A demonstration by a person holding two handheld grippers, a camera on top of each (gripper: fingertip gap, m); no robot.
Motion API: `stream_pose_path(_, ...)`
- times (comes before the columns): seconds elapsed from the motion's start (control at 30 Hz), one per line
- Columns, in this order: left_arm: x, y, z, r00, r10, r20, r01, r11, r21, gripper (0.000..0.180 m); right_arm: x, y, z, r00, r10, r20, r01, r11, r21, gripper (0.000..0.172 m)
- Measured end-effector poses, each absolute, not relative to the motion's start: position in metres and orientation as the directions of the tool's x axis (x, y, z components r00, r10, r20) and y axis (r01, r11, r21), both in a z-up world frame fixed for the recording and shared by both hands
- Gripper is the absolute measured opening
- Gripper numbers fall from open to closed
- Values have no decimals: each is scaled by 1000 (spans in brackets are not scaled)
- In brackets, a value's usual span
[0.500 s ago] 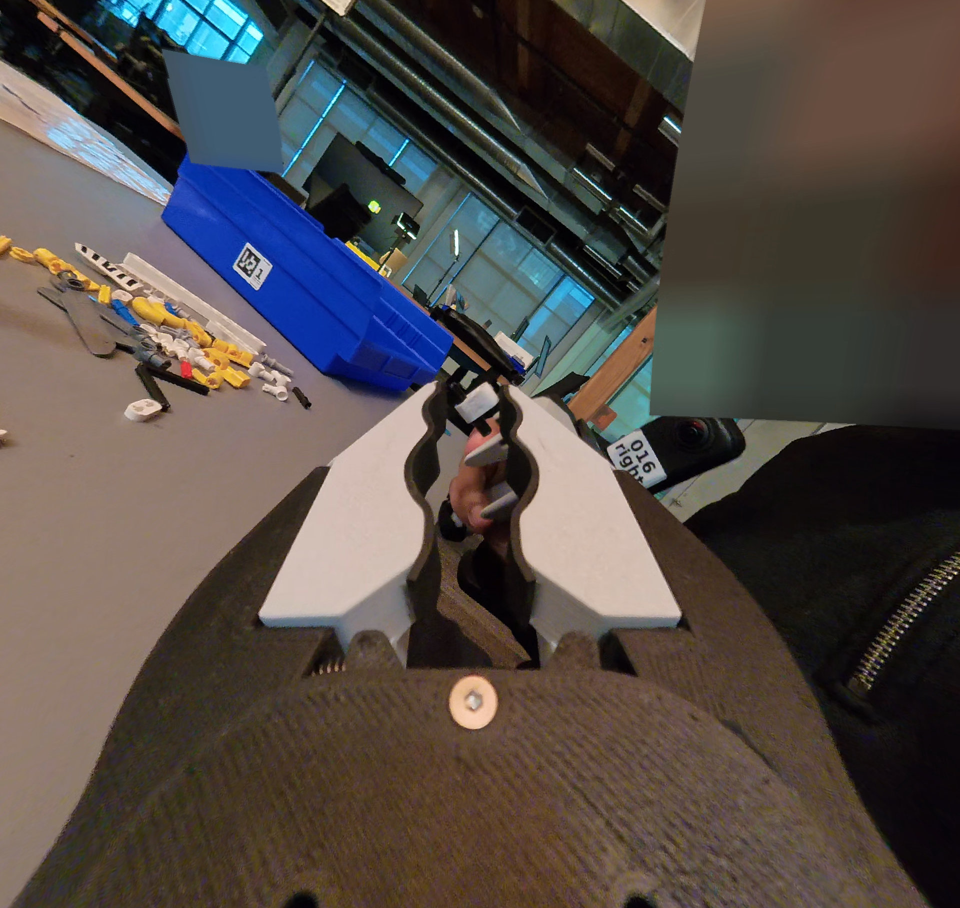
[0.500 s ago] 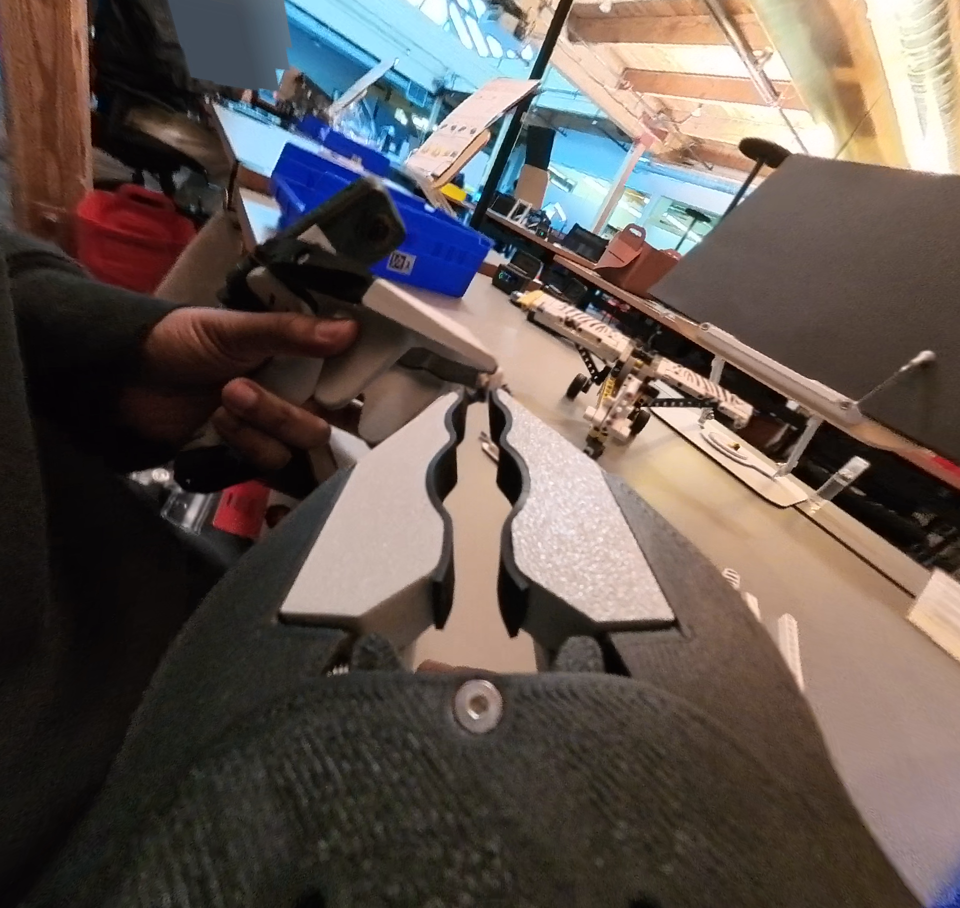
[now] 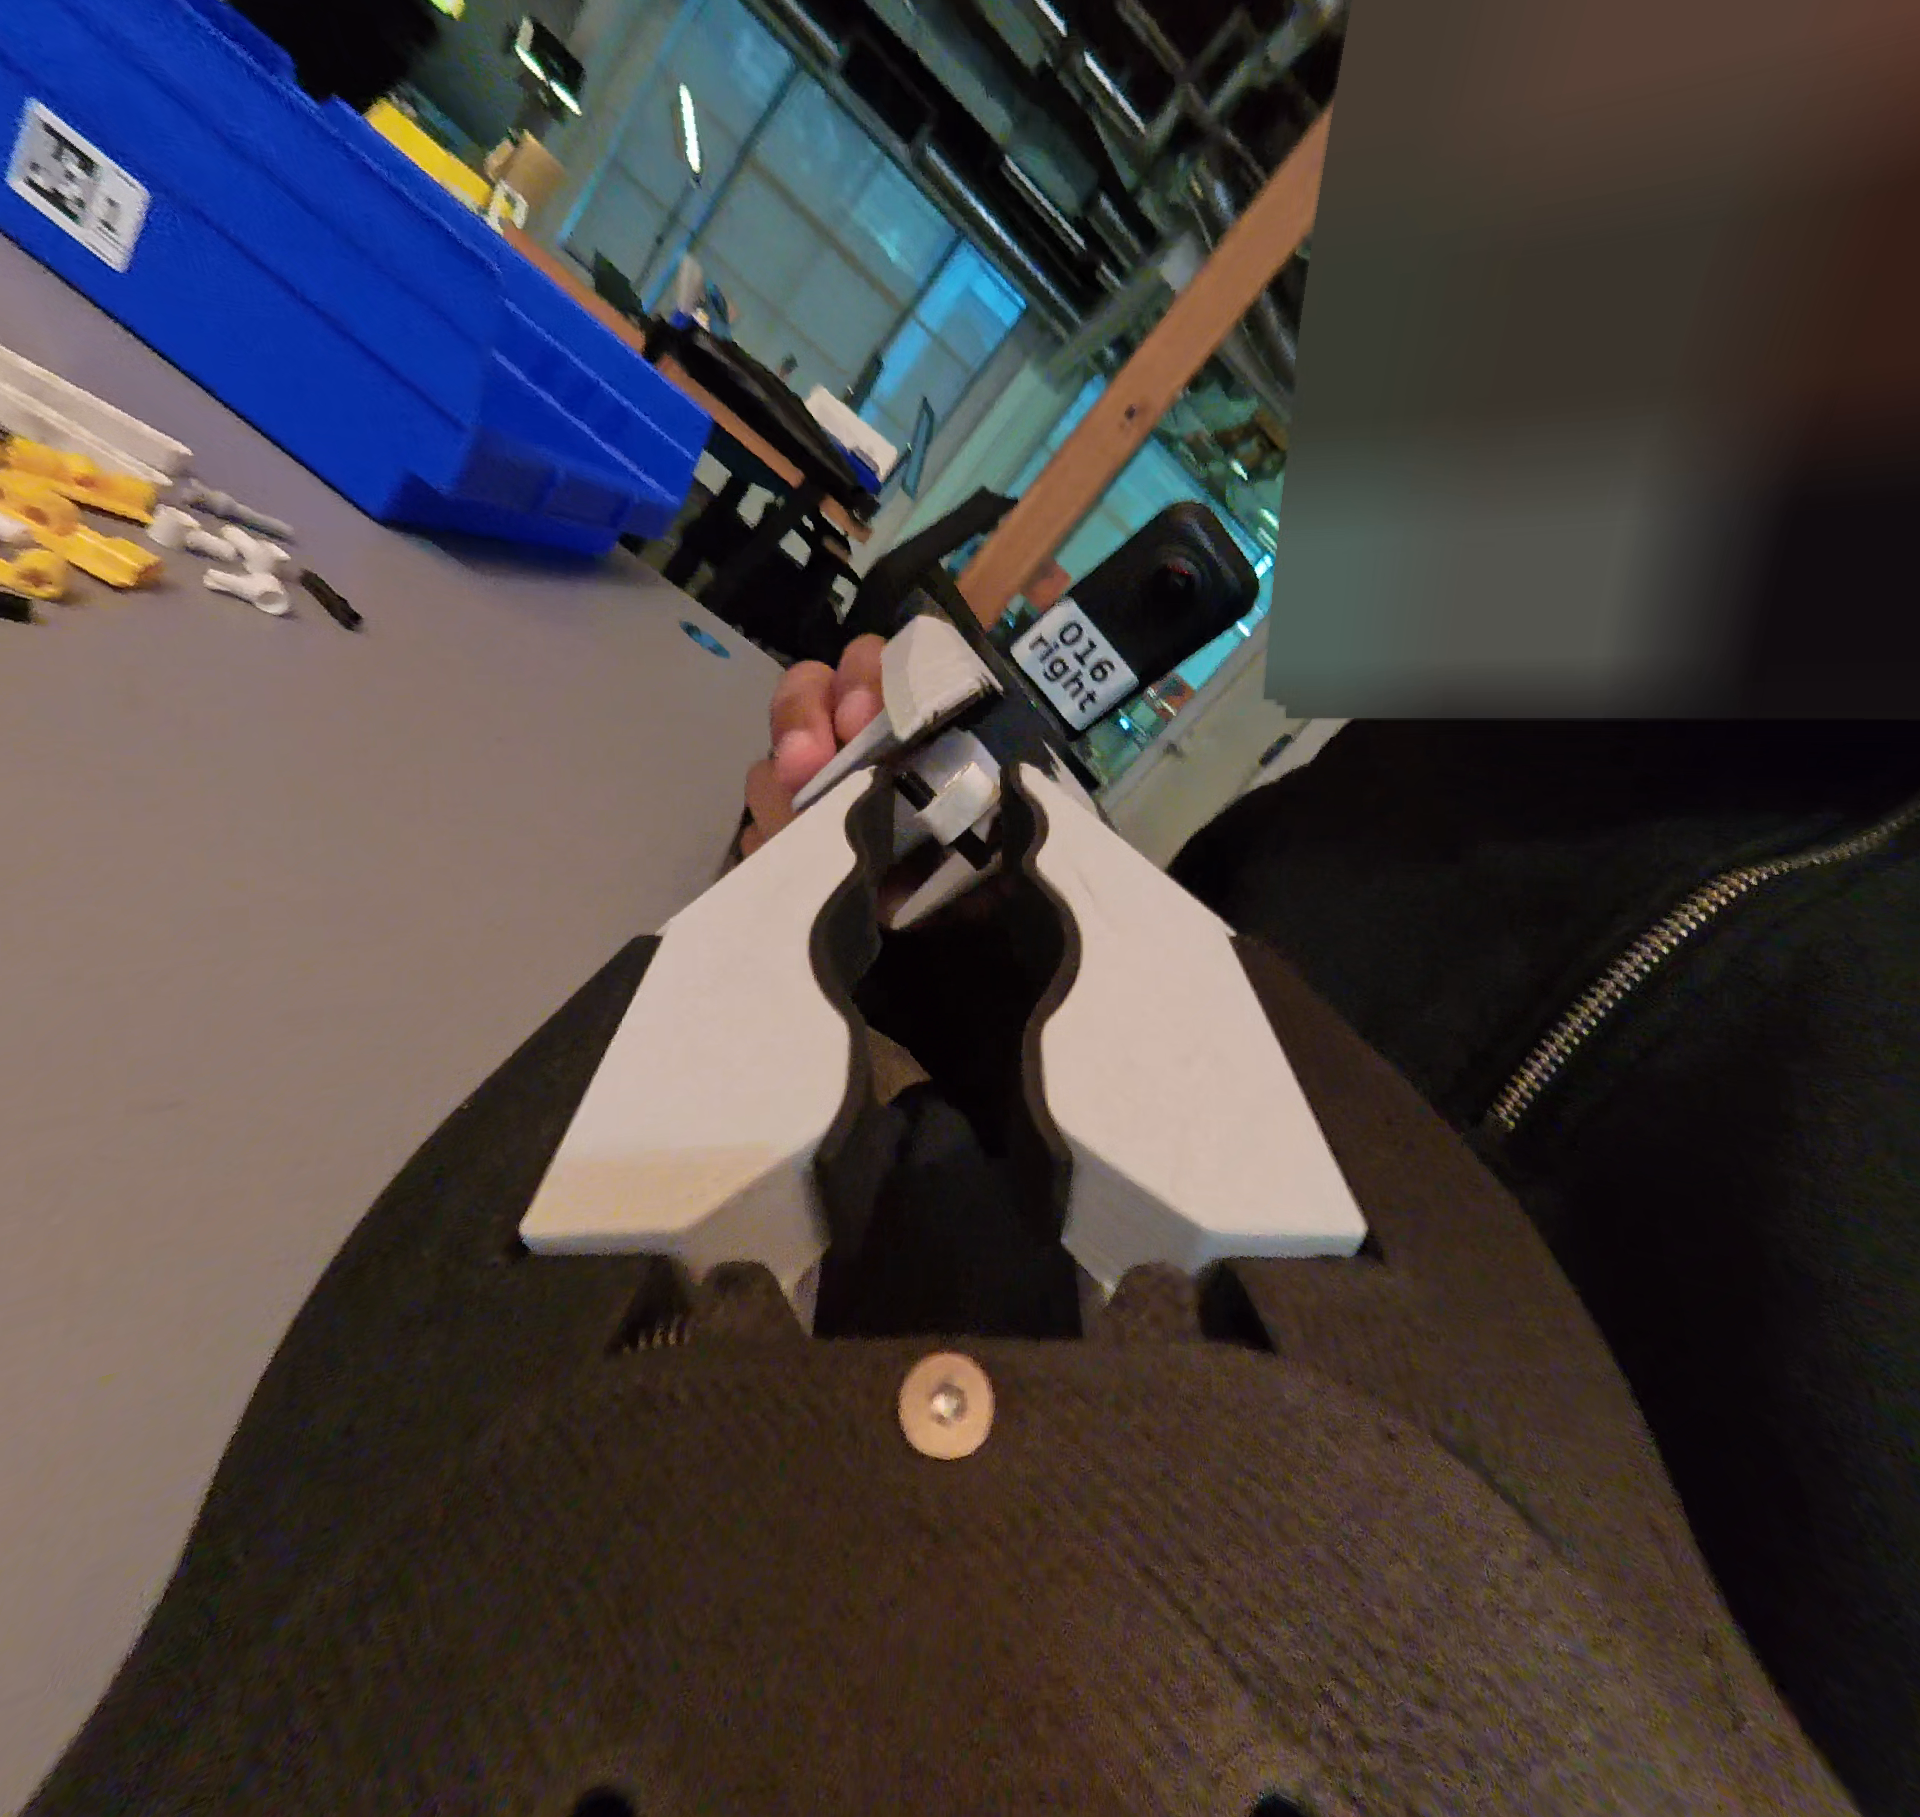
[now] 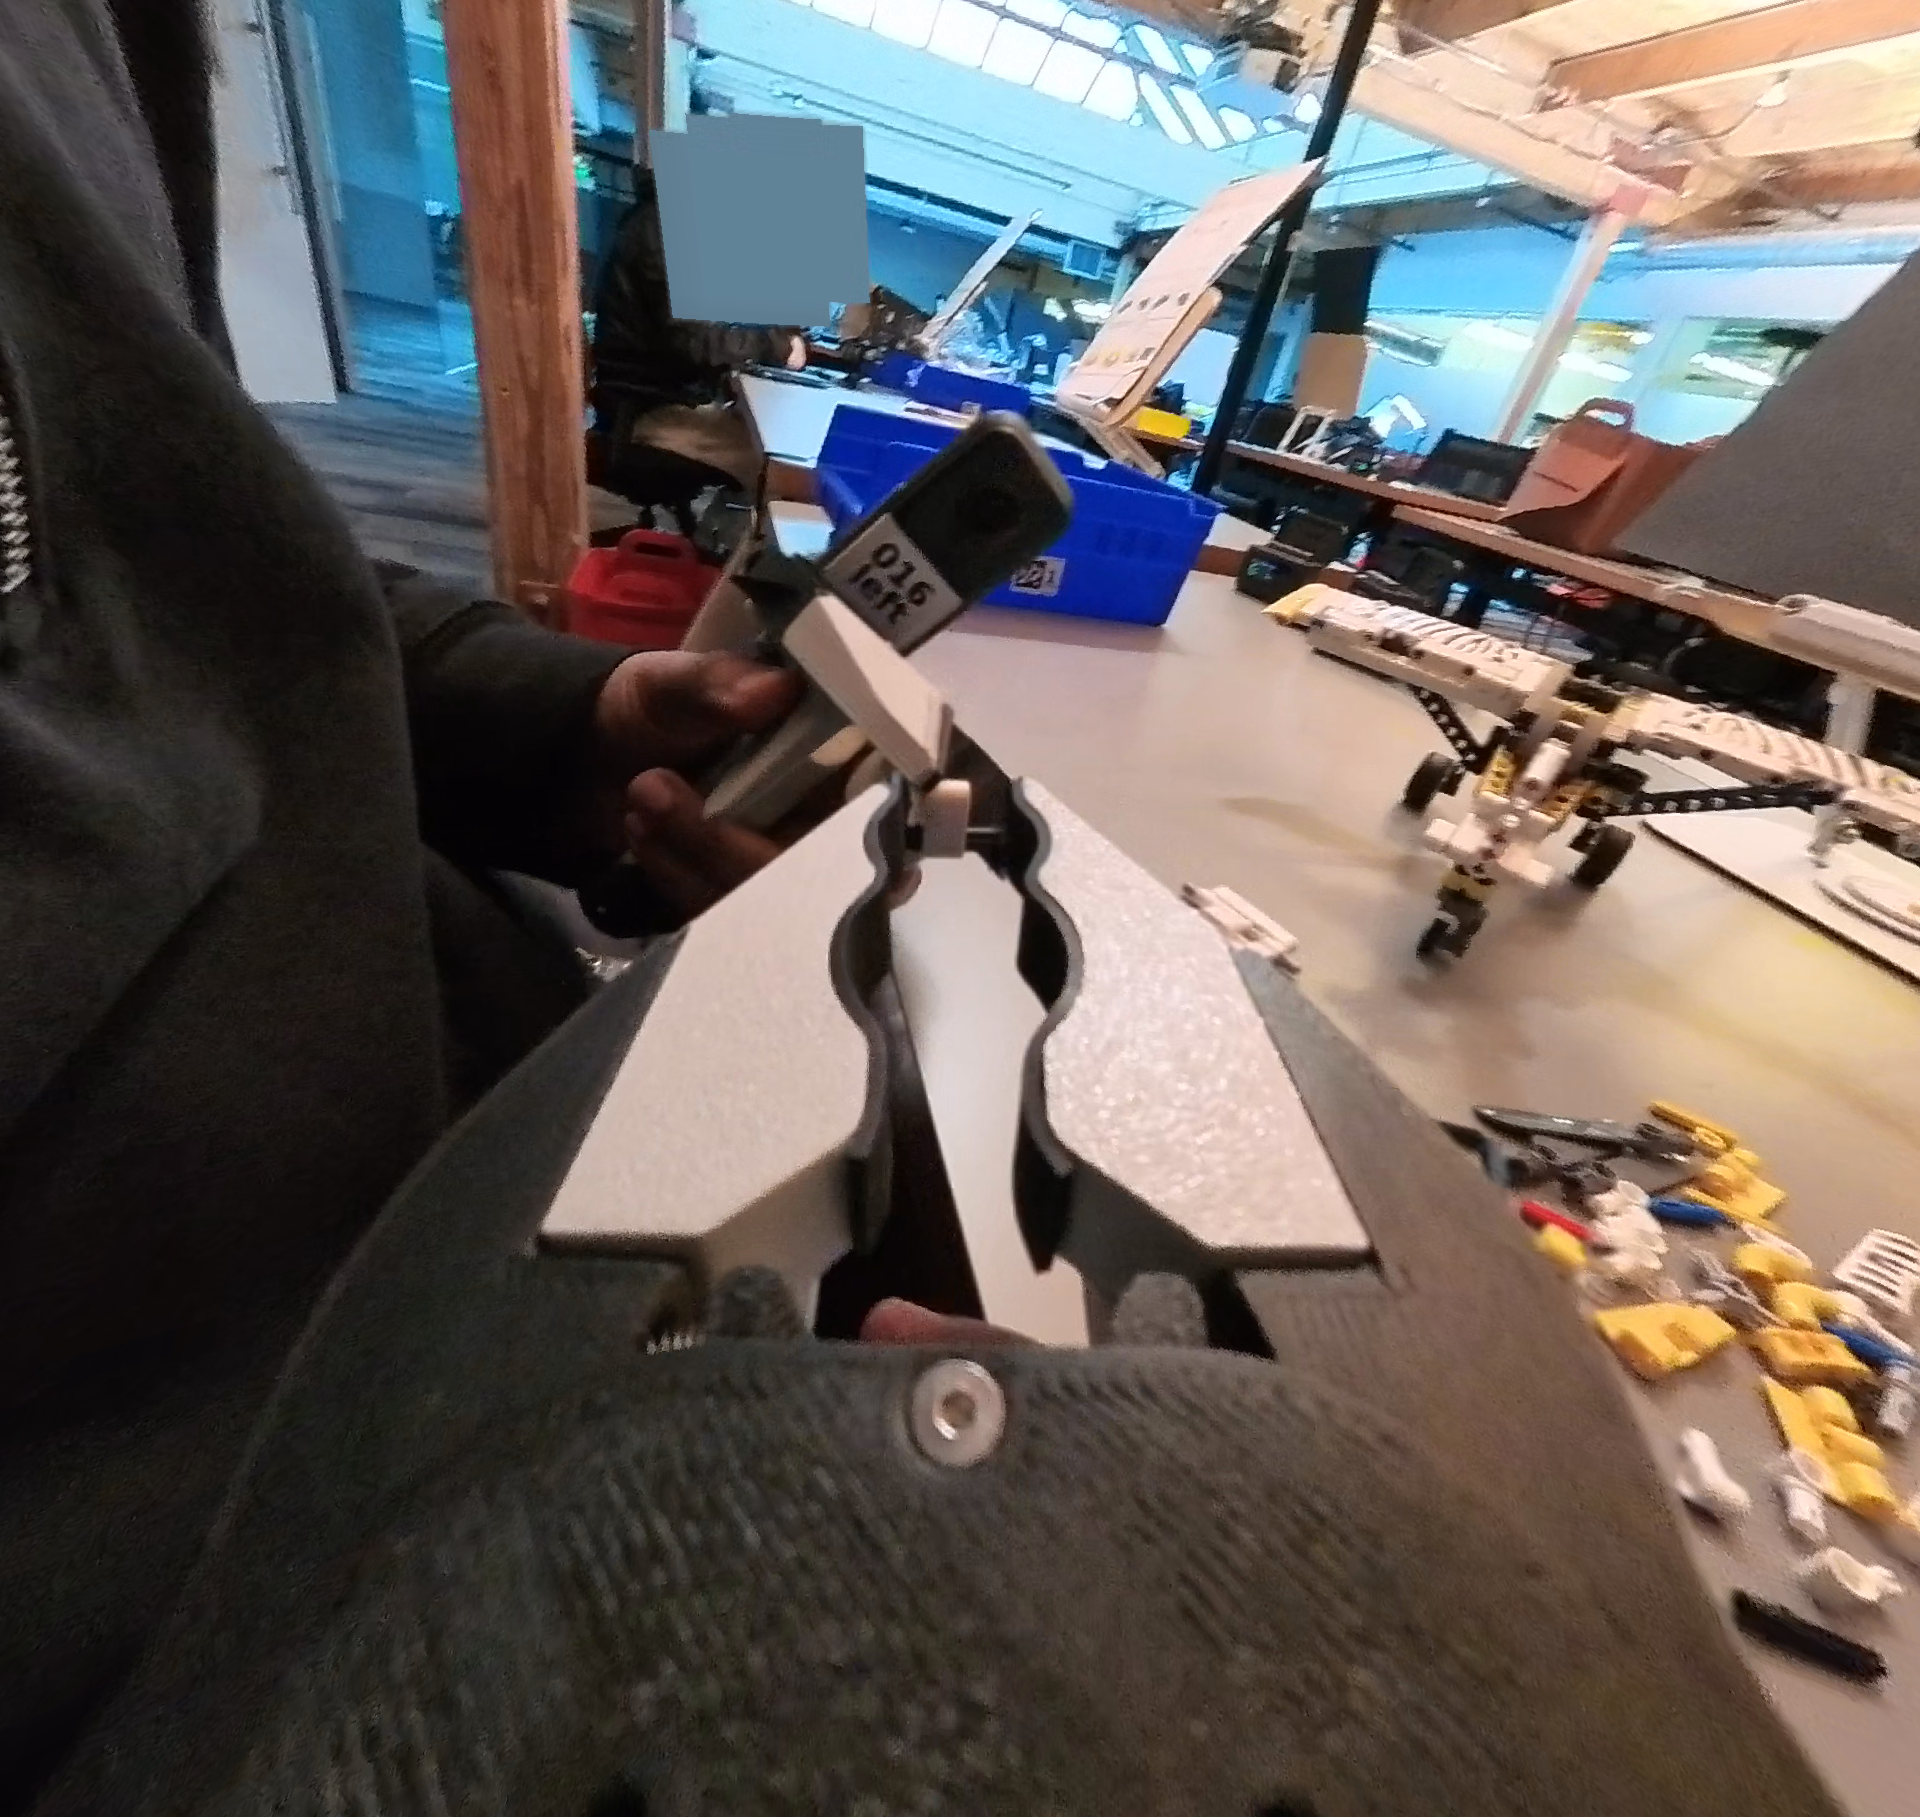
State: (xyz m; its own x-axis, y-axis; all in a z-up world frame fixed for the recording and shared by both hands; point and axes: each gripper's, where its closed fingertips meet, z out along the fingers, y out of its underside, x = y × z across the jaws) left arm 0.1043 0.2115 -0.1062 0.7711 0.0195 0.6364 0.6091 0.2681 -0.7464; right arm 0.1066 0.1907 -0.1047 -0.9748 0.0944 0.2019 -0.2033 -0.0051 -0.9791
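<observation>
White small piece (image 4: 943, 820) on black pin, between both grippers' fingers.

You are working in a big workshop: a wooden post (image 4: 514, 240) is rising behind the grey desk (image 4: 1195, 728), skylights, perhaps, are glowing overhead.

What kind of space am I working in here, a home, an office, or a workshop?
Most likely a shared workshop or lab: long grey worktables, blue parts bins, loose building-toy pieces beside a half-built model, under exposed timber beams.
</observation>
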Motion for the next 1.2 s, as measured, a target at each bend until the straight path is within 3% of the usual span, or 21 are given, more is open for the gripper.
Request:
stream_pose_path(0.03, 107, 213, -108, 768, 9, 640, 619, 246, -746, 18, 110, 190, -106, -975, 76, 210, -211, -5, -978, 9)
stream_pose_path(0.2, 99, 211, -110, 717, 0, 697, 667, 292, -686, 21, 101, 190, -107, -965, 129, 228, -227, 21, -974, 6)
stream_pose_path(0.3, 92, 206, -107, 676, -36, 736, 692, 372, -618, 27, 92, 195, -96, -962, 199, 189, -204, -62, -977, 6)
stream_pose_path(0.43, 97, 208, -101, 600, -179, 779, 768, 401, -499, 24, 87, 206, -79, -976, 204, 77, -121, -212, -970, 5)
stream_pose_path(0.6, 97, 212, -93, 543, -289, 789, 809, 433, -398, 8, 91, 203, -79, -978, 188, 85, -131, -243, -961, 5)
stream_pose_path(1.03, 108, 205, -78, 510, -460, 727, 834, 471, -288, 4, 96, 193, -69, -979, 188, 74, -132, -317, -939, 6)
stream_pose_path(1.2, 110, 204, -73, 492, -499, 714, 851, 450, -271, 20, 93, 195, -69, -979, 197, 56, -120, -327, -937, 6)
